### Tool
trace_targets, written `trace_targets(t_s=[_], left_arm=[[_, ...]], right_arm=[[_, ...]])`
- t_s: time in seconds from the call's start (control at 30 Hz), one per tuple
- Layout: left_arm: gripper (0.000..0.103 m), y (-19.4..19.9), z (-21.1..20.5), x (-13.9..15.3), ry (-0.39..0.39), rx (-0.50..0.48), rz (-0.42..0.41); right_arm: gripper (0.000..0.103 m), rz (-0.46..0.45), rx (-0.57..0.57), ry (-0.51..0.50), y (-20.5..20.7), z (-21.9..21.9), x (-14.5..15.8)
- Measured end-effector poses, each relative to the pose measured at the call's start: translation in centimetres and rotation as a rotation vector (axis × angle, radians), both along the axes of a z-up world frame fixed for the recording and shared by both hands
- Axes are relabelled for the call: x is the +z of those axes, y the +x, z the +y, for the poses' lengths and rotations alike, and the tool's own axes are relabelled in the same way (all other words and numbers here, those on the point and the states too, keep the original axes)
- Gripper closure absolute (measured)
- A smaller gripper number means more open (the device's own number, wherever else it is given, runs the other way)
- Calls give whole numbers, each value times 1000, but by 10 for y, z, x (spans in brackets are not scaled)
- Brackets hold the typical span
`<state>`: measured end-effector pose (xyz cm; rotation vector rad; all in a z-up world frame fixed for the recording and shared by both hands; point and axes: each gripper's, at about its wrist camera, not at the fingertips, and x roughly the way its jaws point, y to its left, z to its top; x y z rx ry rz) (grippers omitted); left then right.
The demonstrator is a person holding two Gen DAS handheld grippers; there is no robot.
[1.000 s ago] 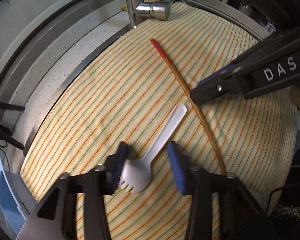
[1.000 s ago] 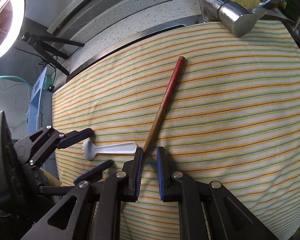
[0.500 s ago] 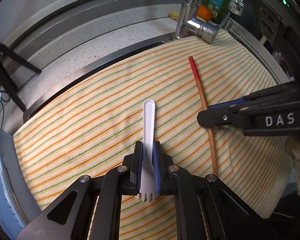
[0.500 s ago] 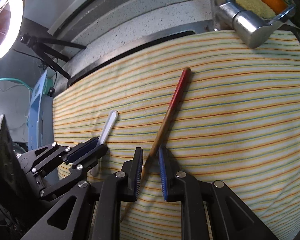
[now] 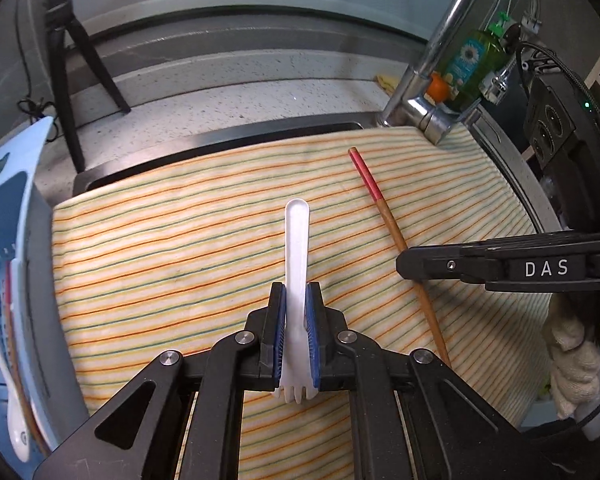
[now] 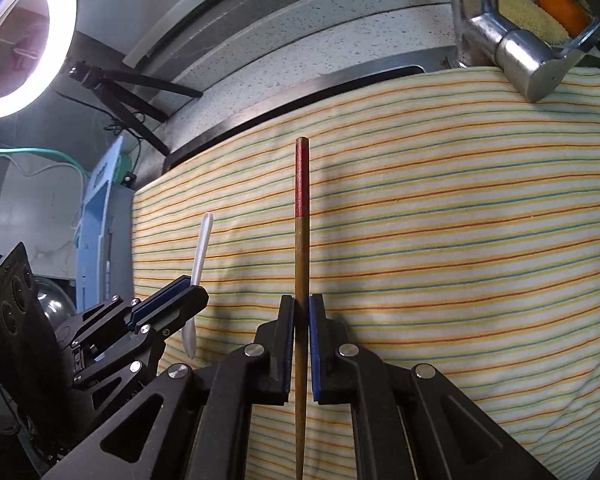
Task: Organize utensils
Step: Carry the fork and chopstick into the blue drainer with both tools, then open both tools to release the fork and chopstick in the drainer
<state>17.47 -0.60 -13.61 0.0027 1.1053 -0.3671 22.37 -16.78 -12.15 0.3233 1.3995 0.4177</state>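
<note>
A: Spork (image 5: 297, 264) first, in the left view. White plastic, light, a bit bendy. The left tongs (image 5: 296, 344) pinch it low on the neck, just above the tines, handle pointing away over the striped cloth (image 5: 180, 248).

B: Is that a good place to hold it?

A: I'd judge so. The neck looks like the stiffest part, and smooth plastic could slip if held further out. The tongs sit level, pointing toward the sink edge, with the spork apparently lifted off the cloth.

B: And the blue rack (image 5: 16, 280) at the left?

A: It already holds a white spoon and what looks like a stick; likely where these go.

B: Right view?

A: Chopstick (image 6: 301, 264), wooden with a red end, thin, stiff and light. The right tongs (image 6: 301, 344) are pressed onto it around mid-length, red end forward and the point running back between the arms. A slim round stick can roll or pivot in the pads, so a near-middle grip seems sensible.

B: Pose?

A: The right tongs point across the cloth toward the tap (image 6: 512, 52). The left tongs (image 6: 172, 300) show at lower left, close beside, with the spork (image 6: 201, 252) in them. A gloved hand (image 5: 576, 352) grips the right tool in the left view.
</note>
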Motion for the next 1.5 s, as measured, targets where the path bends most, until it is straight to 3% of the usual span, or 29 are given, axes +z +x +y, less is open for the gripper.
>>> trace_targets(t_s=[0.3,0.6,0.93,1.4,1.5], left_arm=[[94,-19,42,35,28,73,-85],[94,-46,129,55,57,260,-127],[94,-60,213,50,88,429,-106],[94,-50,237,38,77,471,-86],[81,-48,241,36,80,489,-83]], right_arm=[[97,-94,101,48,-6,52,43],[97,-129,213,131,-8,125,70],[97,-104,307,213,-16,214,73],[95,-81,343,183,-12,277,51],[94,-85,343,171,-11,281,49]])
